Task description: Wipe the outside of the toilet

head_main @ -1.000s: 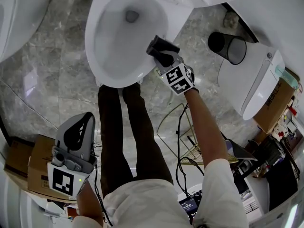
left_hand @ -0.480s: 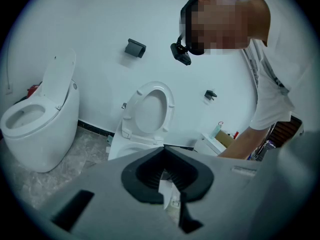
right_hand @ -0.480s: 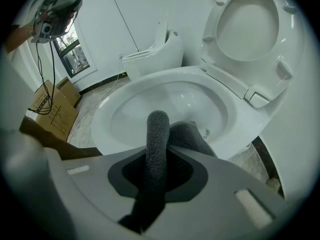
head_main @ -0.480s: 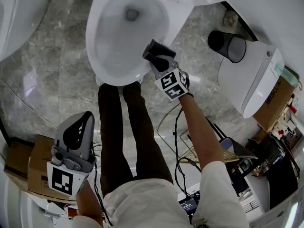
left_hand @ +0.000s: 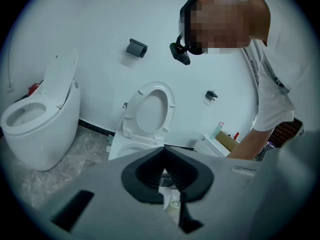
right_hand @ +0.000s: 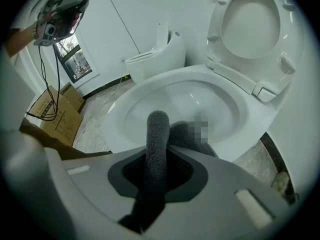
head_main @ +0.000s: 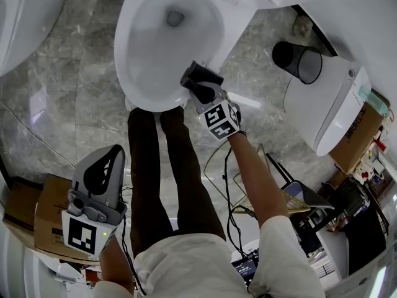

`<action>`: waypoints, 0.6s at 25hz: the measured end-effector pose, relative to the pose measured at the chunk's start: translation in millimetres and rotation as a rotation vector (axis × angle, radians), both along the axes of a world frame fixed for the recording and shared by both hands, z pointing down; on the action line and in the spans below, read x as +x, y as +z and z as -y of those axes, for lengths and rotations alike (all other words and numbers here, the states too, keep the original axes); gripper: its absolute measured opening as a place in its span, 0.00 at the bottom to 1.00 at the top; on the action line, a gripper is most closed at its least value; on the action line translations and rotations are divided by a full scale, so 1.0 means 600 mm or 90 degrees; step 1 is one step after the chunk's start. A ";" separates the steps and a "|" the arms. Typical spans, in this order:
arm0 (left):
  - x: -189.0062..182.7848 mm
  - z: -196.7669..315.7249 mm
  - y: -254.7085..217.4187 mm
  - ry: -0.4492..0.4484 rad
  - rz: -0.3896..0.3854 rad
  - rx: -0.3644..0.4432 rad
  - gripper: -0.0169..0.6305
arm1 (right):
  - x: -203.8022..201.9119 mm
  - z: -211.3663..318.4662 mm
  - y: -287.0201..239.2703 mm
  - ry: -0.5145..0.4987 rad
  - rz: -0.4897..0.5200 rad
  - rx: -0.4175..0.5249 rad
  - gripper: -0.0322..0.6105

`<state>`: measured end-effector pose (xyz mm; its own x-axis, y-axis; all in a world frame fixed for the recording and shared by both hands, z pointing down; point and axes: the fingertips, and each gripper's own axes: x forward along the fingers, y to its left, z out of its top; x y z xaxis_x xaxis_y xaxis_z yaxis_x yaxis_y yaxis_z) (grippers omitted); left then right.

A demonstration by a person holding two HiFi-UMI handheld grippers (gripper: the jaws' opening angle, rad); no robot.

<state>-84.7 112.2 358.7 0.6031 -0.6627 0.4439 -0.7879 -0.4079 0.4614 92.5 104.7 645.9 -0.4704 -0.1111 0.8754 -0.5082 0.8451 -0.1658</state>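
Note:
The white toilet (head_main: 133, 17) stands open at the top of the head view, its seat raised (right_hand: 250, 29). My right gripper (head_main: 198, 82) is shut on a dark grey cloth (right_hand: 157, 149) and presses it against the outside of the bowl's front right rim (right_hand: 150, 91). In the right gripper view the cloth sticks out between the jaws as a thick roll. My left gripper (head_main: 99, 172) hangs low at the left, far from the bowl, shut with nothing in it. Its own view shows the toilet (left_hand: 150, 109) from a distance.
The person's legs (head_main: 180, 166) stand right in front of the bowl. A black waste bin (head_main: 298, 61) and another white toilet (head_main: 338, 104) are at the right. Cardboard boxes (head_main: 43, 219) lie at the lower left, with cables and a wire rack (head_main: 248, 185) on the marble floor.
My right gripper has slid left and toward the front of the bowl along the rim's outside, cloth in it. The left gripper has stayed put.

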 end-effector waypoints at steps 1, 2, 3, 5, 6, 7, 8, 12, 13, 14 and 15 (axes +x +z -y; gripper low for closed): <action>0.000 0.000 0.000 -0.001 0.000 0.000 0.02 | -0.004 -0.006 -0.001 0.000 0.003 -0.004 0.15; -0.001 0.000 0.000 -0.002 -0.001 0.000 0.02 | -0.008 -0.012 -0.001 0.000 0.006 -0.007 0.15; -0.001 0.000 0.001 -0.003 -0.001 0.001 0.02 | -0.012 -0.017 -0.001 0.000 0.009 -0.011 0.15; -0.002 0.000 0.001 -0.005 -0.001 0.001 0.02 | -0.020 -0.029 -0.002 0.000 0.015 -0.018 0.15; -0.003 0.000 0.001 -0.006 -0.001 0.001 0.02 | -0.024 -0.035 -0.002 0.001 0.019 -0.022 0.15; -0.003 -0.001 0.002 -0.006 -0.001 0.001 0.02 | -0.028 -0.041 -0.003 0.003 0.022 -0.025 0.15; -0.004 0.000 0.002 -0.007 -0.001 0.000 0.02 | -0.032 -0.046 -0.003 0.005 0.025 -0.029 0.15; -0.004 0.000 0.002 -0.009 0.000 0.001 0.02 | -0.049 -0.064 -0.003 0.010 0.038 -0.040 0.15; -0.003 -0.001 0.002 -0.008 0.000 0.001 0.02 | -0.052 -0.069 -0.004 0.011 0.041 -0.042 0.15; -0.003 -0.002 0.002 -0.007 0.000 0.001 0.02 | -0.056 -0.072 -0.004 0.011 0.044 -0.045 0.15; -0.002 -0.002 0.002 -0.007 0.000 0.001 0.02 | -0.059 -0.076 -0.004 0.011 0.047 -0.047 0.15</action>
<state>-86.1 113.4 360.1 0.5960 -0.6693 0.4436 -0.7923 -0.4001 0.4607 57.0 150.4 643.2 -0.5321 -0.0557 0.8449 -0.5068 0.8203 -0.2651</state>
